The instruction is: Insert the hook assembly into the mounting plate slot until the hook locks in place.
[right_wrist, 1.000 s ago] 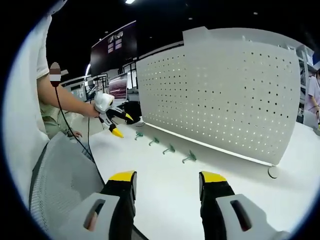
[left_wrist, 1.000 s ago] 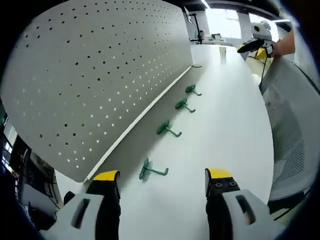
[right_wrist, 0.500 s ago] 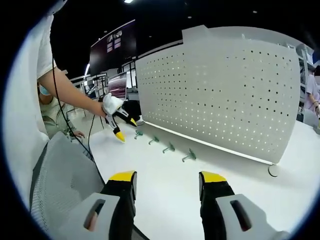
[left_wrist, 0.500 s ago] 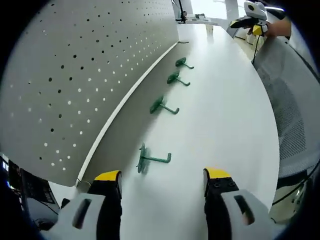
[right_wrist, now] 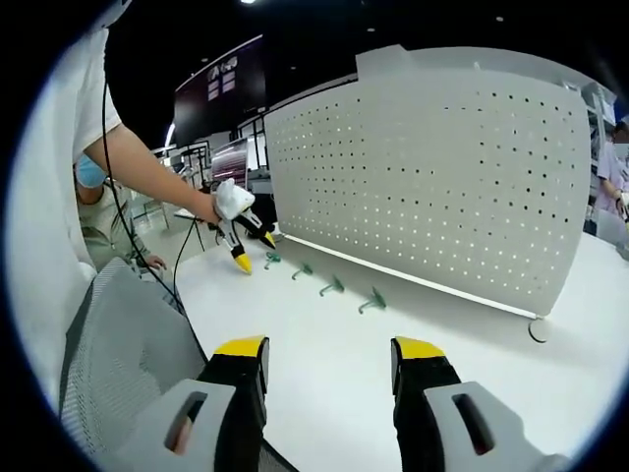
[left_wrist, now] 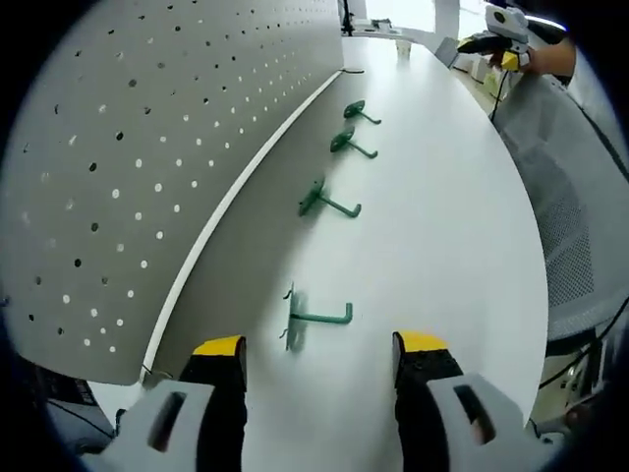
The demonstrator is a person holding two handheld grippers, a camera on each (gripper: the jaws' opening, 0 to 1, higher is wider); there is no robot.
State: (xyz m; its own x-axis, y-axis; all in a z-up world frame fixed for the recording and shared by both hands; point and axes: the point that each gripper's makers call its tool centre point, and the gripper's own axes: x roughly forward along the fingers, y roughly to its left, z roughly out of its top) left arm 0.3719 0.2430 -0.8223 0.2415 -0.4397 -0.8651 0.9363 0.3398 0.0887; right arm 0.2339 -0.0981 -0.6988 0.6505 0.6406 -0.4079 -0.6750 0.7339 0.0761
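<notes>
Both pairs of jaws stand apart with nothing between them. At 6 o'clock in the left gripper view, my left gripper (left_wrist: 316,346) hovers low over the white tabletop (left_wrist: 442,246), its yellow-tipped black fingers (left_wrist: 221,346) spread wide. Just beyond them, at about 6 o'clock from centre, lies the nearest small green metal hook (left_wrist: 316,317), flat on the table and touching neither finger. Farther out toward 12 o'clock, three more green hooks (left_wrist: 327,201) lie in a row, near the foot of the board. From 8 to 12 o'clock rises the white perforated mounting board (left_wrist: 147,138), standing upright along the table's far edge. At 3 o'clock a grey mesh chair back (left_wrist: 575,236) borders the table.

In the right gripper view, my right gripper (right_wrist: 329,349) sits at 6 o'clock, also spread and holding nothing, well short of the hooks. Past it, near centre, the four green hooks line up below the board. At 10 o'clock my left gripper hangs tilted down over the row's far end, held in my hand (right_wrist: 208,206).
</notes>
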